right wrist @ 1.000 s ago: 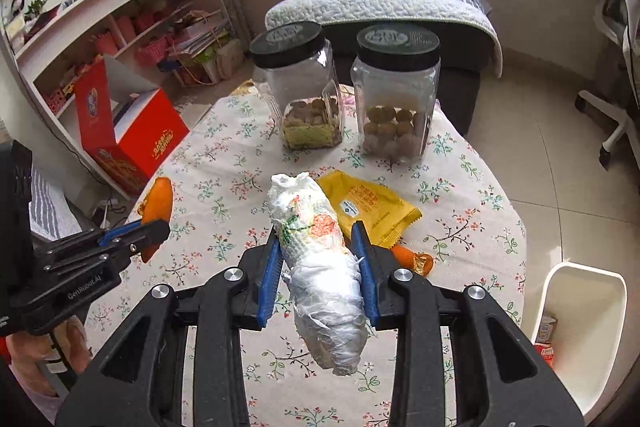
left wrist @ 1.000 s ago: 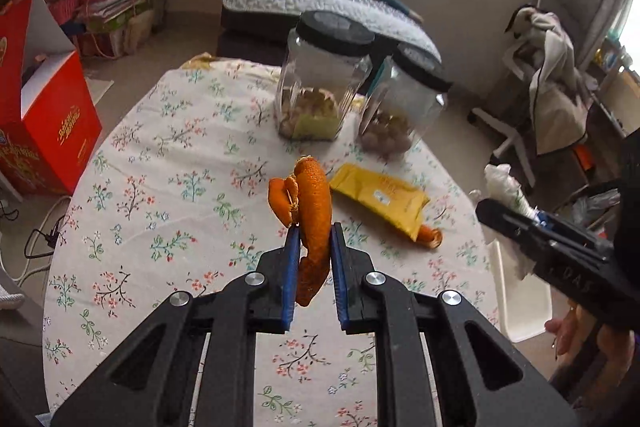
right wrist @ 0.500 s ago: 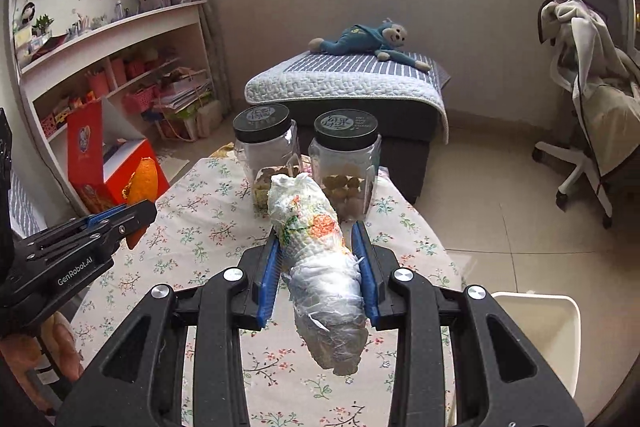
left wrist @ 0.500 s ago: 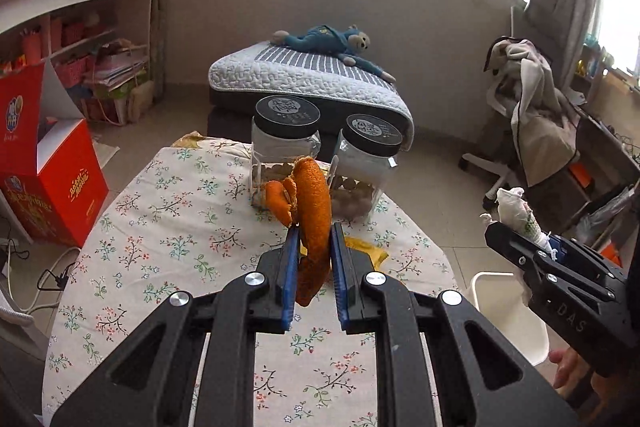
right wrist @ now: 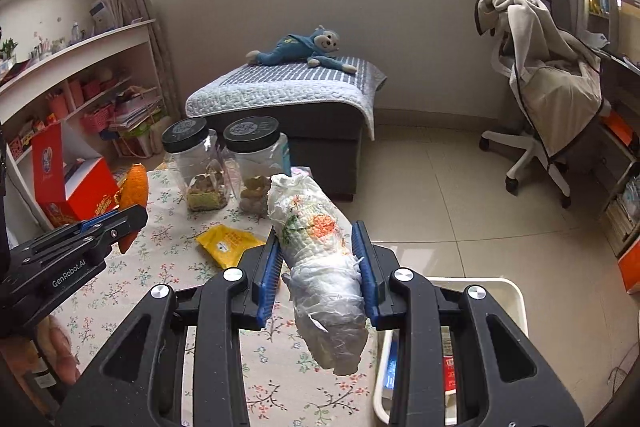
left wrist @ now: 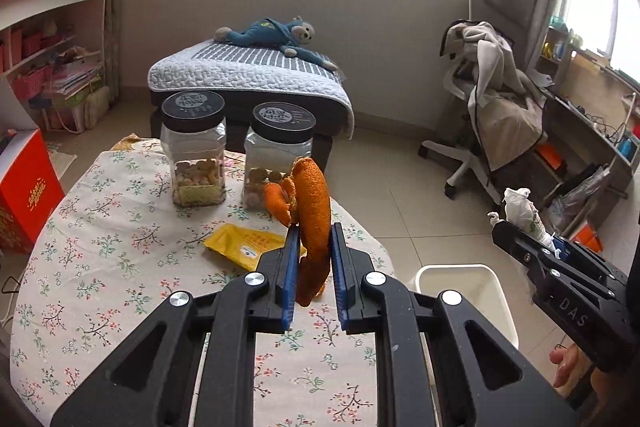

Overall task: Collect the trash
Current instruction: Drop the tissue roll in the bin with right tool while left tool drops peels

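My left gripper (left wrist: 314,239) is shut on a strip of orange peel (left wrist: 314,203), held in the air above the table's right side. The same peel (right wrist: 134,187) shows in the right wrist view at the tip of the left gripper (right wrist: 120,223). My right gripper (right wrist: 318,245) is shut on a crumpled plastic wrapper (right wrist: 320,259) with a printed pattern; that wrapper (left wrist: 522,209) appears at the far right of the left wrist view. A white bin (left wrist: 460,277) stands on the floor just past the table edge, and its rim (right wrist: 508,287) lies under the right gripper. A yellow packet (left wrist: 248,245) lies on the tablecloth.
The round table has a floral cloth (left wrist: 100,259). Two clear jars with black lids (left wrist: 194,147) (left wrist: 280,151) stand at its far side. A red box (left wrist: 20,195) sits on the left. Beyond are a low bed with a blue plush monkey (left wrist: 276,35) and a draped office chair (left wrist: 492,99).
Both grippers have risen and swung right with their loads still held. The white bin has come into view below them, and the jars and yellow packet have slid left and down.
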A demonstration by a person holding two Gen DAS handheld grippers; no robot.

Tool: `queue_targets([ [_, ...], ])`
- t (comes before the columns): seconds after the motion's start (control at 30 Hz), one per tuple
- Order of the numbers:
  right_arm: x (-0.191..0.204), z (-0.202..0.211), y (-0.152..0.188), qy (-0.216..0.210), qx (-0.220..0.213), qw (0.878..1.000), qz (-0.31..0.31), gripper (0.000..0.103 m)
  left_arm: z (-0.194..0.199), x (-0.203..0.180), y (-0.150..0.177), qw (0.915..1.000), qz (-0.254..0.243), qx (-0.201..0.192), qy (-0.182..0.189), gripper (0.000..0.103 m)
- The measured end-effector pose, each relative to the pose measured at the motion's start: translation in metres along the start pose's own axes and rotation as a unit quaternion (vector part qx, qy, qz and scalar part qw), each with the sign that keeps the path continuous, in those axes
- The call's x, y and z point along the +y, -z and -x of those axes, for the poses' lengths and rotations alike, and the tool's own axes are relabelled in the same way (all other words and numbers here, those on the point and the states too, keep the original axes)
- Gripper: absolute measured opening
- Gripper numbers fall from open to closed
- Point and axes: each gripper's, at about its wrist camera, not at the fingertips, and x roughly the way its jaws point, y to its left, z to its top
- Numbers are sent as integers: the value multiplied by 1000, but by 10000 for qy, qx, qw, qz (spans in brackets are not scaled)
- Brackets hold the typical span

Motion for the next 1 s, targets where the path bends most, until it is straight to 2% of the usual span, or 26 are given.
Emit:
queue_targets([
  [0.33,-82,1,13,927,181,9939,-571,33,-28,-75,11,9977,-330,284,516,16],
  [0.37,-91,1,15,1012,190,9926,-637,35,-31,-82,13,9972,-377,312,564,16],
  [0.47,-116,10,19,1385,7,9868,-844,72,-39,-107,19,9953,-497,410,721,16],
  [0.57,-136,22,20,1682,-175,9809,-961,77,-46,-129,26,9928,-611,518,887,16],
  [0.63,-150,29,21,1810,-289,9764,-1140,85,-52,-146,32,9908,-702,600,993,16],
  [0.83,-183,37,31,2067,-288,9675,-1425,90,-71,-180,54,9851,-933,886,1140,16],
  [1.0,-197,36,40,2183,-151,9637,-1532,92,-85,-191,62,9806,-844,1138,1355,16],
])
